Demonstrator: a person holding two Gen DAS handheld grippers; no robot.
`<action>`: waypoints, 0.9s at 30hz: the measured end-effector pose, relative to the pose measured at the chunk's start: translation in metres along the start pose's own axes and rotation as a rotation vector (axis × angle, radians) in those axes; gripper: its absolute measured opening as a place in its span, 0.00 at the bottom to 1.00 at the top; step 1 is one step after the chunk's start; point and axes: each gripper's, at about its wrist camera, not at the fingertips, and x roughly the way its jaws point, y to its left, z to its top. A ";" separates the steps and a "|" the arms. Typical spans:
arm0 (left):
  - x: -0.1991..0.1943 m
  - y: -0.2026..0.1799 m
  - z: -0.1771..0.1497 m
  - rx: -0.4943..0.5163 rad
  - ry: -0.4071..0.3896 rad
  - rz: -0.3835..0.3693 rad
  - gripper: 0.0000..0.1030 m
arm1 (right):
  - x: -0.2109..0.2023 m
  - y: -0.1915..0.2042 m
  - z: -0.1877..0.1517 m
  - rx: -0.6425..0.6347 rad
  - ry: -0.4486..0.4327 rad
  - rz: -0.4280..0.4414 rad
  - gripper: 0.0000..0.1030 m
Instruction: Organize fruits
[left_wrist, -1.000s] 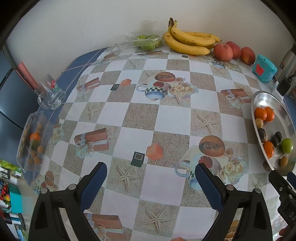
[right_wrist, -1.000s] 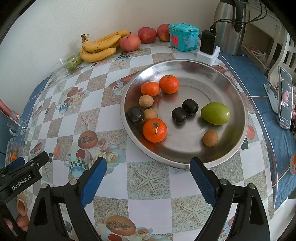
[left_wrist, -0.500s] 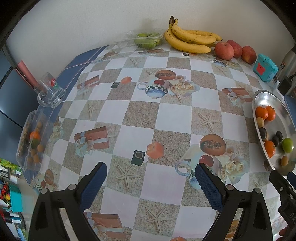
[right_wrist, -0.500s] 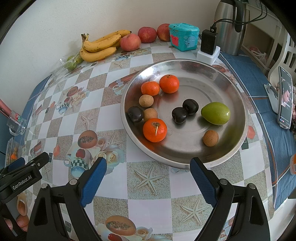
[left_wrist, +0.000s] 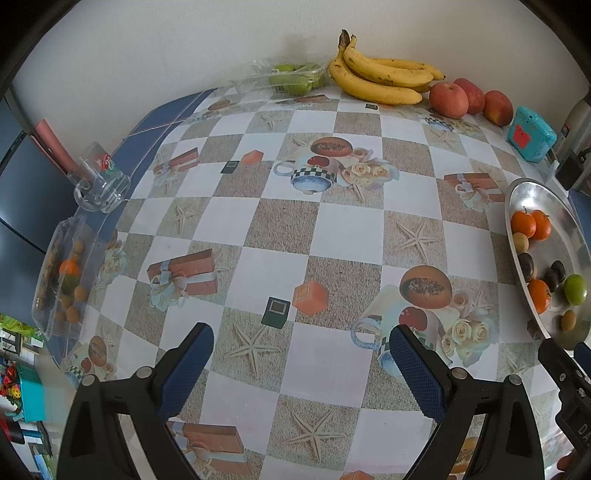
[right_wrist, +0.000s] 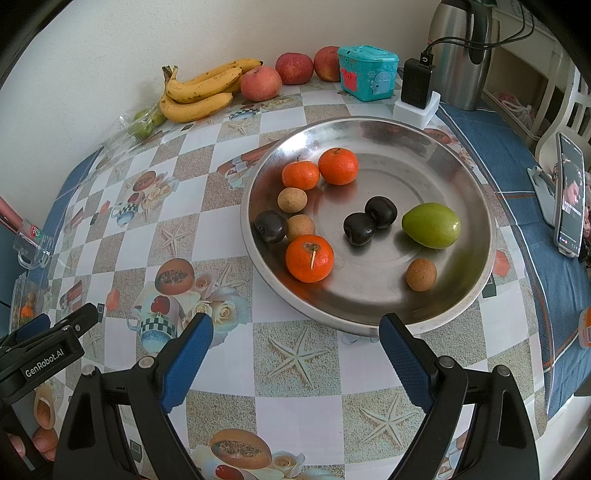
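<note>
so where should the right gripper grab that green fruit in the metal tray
Grip the green fruit across its short middle, coming from above. It lies on its side, long axis across the tray, with bare metal around it. The right gripper is open and empty, likely wide enough.

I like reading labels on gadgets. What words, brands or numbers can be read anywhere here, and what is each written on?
"GenRobot.AI": white letters on the black body of the left gripper, seen in the right wrist view.
"DA": cut-off white letters on the black right gripper, at the edge of the left wrist view.
Red and green logo on the clear glass mug: too blurred to read.
Upright phone's screen: text too small to read.
</note>
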 end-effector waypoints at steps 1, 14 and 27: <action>0.000 0.000 0.000 0.000 0.000 0.000 0.95 | 0.000 0.000 0.000 0.000 0.000 0.000 0.89; 0.001 0.000 -0.001 -0.001 0.006 -0.003 0.95 | 0.000 -0.001 -0.001 0.000 0.002 0.000 0.89; 0.002 0.000 0.000 0.000 0.010 -0.010 0.95 | 0.001 -0.002 -0.002 -0.001 0.003 -0.001 0.89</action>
